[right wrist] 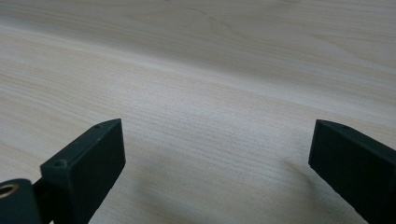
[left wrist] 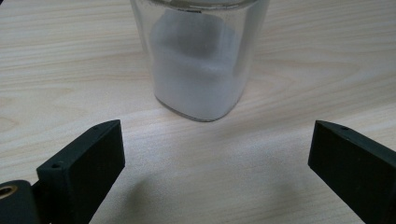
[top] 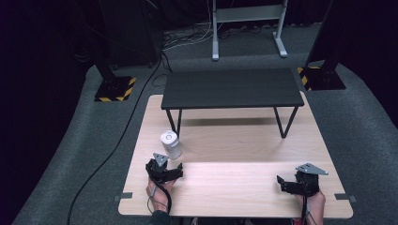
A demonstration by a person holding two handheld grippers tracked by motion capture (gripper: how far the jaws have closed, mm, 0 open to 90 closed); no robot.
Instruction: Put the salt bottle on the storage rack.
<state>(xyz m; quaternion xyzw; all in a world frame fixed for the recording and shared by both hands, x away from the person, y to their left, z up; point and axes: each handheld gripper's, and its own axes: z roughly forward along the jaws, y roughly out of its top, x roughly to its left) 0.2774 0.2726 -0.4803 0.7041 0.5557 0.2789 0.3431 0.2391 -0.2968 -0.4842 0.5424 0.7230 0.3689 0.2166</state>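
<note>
A pale wooden table (top: 244, 140) fills the middle of the high view, standing on grey carpet (top: 356, 140) in a dark room. At its far end a low black bench-like stand (top: 232, 88) on thin black legs sits on the tabletop and casts a shadow on the wood beneath it. Beyond the table, on the carpet, stand a grey metal frame (top: 248, 26) and two black posts whose bases carry yellow-and-black hazard tape (top: 115, 89); a black cable (top: 112, 145) runs across the carpet on the left side.

On the left half of the table, near the stand's front left leg, a small clear jar (top: 170, 144) with a white lid stands upright. In the left gripper view the jar (left wrist: 198, 60) has clear walls and holds a white powdery fill, and it rests on the wood just ahead of the jaws, centred between them but not touched.

The left gripper (top: 171, 168) is held in the person's left hand (top: 158, 192) at the near left edge, just behind the jar. Its jaws are spread wide with only bare wood between them. The right gripper (top: 283, 183) sits in the right hand (top: 315, 201) at the near right corner, well apart from the jar. In the right gripper view the gripper (right wrist: 217, 158) is likewise released, its two black jaws far apart over plain tabletop, grasping nothing.
</note>
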